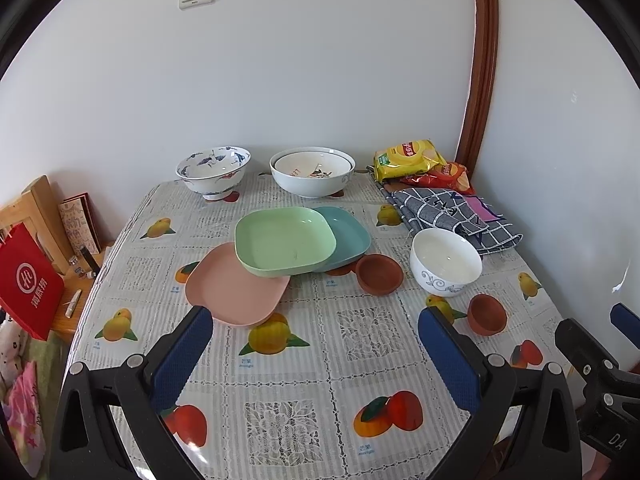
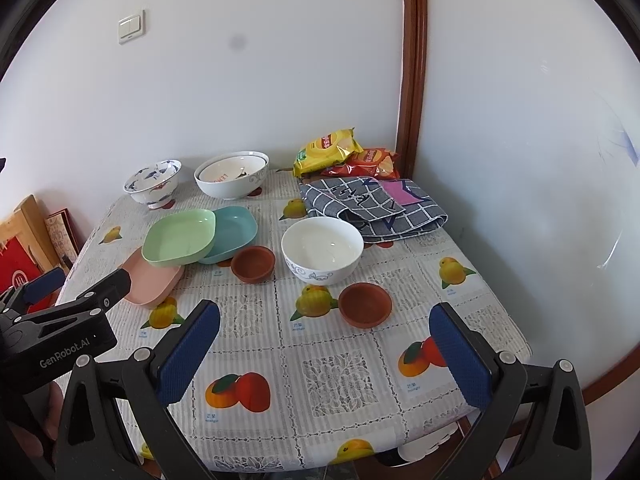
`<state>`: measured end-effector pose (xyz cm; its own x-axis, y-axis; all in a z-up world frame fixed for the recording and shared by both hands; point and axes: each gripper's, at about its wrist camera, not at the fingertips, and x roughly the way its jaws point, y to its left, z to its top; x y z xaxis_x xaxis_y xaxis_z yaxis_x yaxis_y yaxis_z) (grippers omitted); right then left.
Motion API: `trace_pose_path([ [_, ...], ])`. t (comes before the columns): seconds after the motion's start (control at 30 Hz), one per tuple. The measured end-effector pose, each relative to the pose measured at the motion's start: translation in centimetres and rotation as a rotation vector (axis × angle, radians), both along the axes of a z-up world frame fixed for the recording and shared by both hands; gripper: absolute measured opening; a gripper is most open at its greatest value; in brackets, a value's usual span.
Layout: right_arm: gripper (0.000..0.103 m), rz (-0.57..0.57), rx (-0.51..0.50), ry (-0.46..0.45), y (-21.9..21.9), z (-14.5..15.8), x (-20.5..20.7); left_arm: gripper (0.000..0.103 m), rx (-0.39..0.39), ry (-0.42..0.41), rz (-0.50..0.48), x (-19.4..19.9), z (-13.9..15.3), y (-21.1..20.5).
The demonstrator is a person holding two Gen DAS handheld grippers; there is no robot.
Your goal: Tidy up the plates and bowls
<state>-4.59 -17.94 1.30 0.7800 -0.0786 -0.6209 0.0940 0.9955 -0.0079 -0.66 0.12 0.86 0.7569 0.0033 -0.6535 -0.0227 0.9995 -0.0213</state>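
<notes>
A light green square plate [image 1: 284, 242] [image 2: 179, 237] rests tilted across a pink plate [image 1: 236, 288] [image 2: 150, 284] and a teal plate [image 1: 348, 236] [image 2: 234, 232]. Two small brown bowls [image 1: 379, 274] [image 1: 487, 314] [image 2: 253, 264] [image 2: 365, 304] and a white bowl [image 1: 445, 261] [image 2: 322, 249] stand to the right. At the back are a blue-patterned bowl [image 1: 214, 172] [image 2: 153, 183] and nested white bowls [image 1: 312, 172] [image 2: 232, 174]. My left gripper [image 1: 316, 354] hangs open above the near table, just short of the pink plate. My right gripper [image 2: 324, 354] is open, near the closer brown bowl.
Snack bags [image 1: 408, 158] [image 2: 326, 148] and a folded checked cloth [image 1: 452, 210] [image 2: 372, 204] fill the back right corner by the wall. A red paper bag [image 1: 28, 284] and wooden furniture stand left of the table. The fruit-print tablecloth [image 1: 280, 420] reaches the near edge.
</notes>
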Motion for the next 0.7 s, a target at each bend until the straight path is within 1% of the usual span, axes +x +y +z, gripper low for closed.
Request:
trace_pose_path([
  [0.23,0.103,-0.003,-0.001,-0.005,0.02,0.0,-0.12,0.103,0.0,-0.001,-0.012,-0.07,-0.05,-0.41],
  [0.7,0.103,-0.012,0.0,-0.012,-0.44,0.13,-0.37,0.103,-0.01,-0.006,-0.007,-0.26,-0.44,-0.24],
])
